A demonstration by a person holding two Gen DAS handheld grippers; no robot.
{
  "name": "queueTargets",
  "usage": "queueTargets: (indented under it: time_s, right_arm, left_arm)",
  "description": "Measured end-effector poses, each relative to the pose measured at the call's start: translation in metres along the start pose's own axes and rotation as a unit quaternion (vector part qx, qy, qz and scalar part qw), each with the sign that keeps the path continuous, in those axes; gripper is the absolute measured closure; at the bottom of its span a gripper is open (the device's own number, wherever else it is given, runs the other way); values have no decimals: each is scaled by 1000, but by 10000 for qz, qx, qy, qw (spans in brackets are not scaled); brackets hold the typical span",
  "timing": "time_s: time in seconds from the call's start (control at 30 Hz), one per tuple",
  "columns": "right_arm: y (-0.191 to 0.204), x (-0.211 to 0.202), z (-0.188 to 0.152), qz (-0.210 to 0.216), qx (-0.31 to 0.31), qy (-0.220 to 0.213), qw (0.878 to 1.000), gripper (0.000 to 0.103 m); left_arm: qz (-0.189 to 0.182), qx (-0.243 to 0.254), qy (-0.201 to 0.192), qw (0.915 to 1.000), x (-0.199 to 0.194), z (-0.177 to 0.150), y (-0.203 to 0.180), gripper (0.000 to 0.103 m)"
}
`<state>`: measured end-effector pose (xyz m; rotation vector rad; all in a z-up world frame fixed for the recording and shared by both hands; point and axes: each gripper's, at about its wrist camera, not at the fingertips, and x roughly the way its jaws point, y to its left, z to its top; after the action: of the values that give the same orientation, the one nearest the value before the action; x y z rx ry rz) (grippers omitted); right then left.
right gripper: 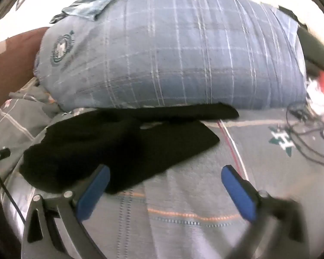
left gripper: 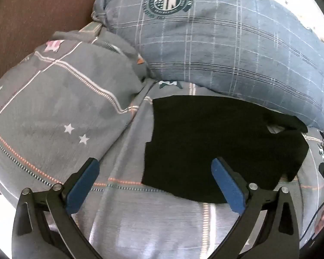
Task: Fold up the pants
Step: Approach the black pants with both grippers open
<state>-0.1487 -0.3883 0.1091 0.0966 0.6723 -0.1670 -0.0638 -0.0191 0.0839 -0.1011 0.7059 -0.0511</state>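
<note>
- L gripper (left gripper: 154,166): jaws spread wide, nothing between pads, hovering over near-left edge of pants (left gripper: 216,146).
- R gripper (right gripper: 165,173): jaws spread wide too, empty; left finger over pants' (right gripper: 118,146) near edge.
- Pants: black, folded, lying flat on grey sheet (left gripper: 123,215), far edge against blue plaid pillow (left gripper: 216,49).
- Grey pillow (left gripper: 60,99) to the left; cables (right gripper: 306,133) on the right.
</note>
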Motion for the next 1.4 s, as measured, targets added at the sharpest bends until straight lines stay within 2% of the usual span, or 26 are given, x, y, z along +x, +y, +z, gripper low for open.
queueTargets:
  time_s: [0.13, 0.17, 0.3, 0.33, 0.47, 0.63, 0.77, 1.0, 1.27, 1.4]
  right_arm:
    - [13, -3, -7, 26, -229, -74, 9997, 0]
    - [19, -7, -5, 68, -197, -379, 9991, 0]
    - [17, -10, 0, 186, -123, -197, 9996, 0]
    - [15, -6, -2, 232, -79, 34, 9997, 0]
    - [10, -1, -5, 231, 18, 76, 9997, 0]
    - [2, 9, -8, 196, 108, 254, 9994, 0]
    - [0, 12, -8, 194, 140, 326, 9992, 0]
    - [-1, 14, -7, 217, 89, 212, 9995, 0]
    - [-8, 22, -8, 187, 126, 290, 9993, 0]
    - [-14, 28, -11, 121, 153, 366, 9991, 0]
  left_arm:
    - [-200, -136, 155, 9996, -6, -3, -8, 0]
    - [-204, -128, 171, 9996, -6, -3, -10, 0]
    - [-76, 87, 271, 9996, -3, -6, -20, 0]
    - [-83, 126, 286, 9995, -2, -7, -21, 0]
    - [-35, 216, 397, 9990, 2, -13, -25, 0]
    - [-49, 76, 697, 9975, 13, -21, -22, 0]
    - [-51, 16, 788, 9969, 17, -22, -20, 0]
    - [-44, -177, 1008, 9947, 22, -33, -16, 0]
    - [-208, -545, 1370, 9888, 38, -51, -18, 0]
    - [-280, -575, 1334, 9890, 47, -46, -26, 0]
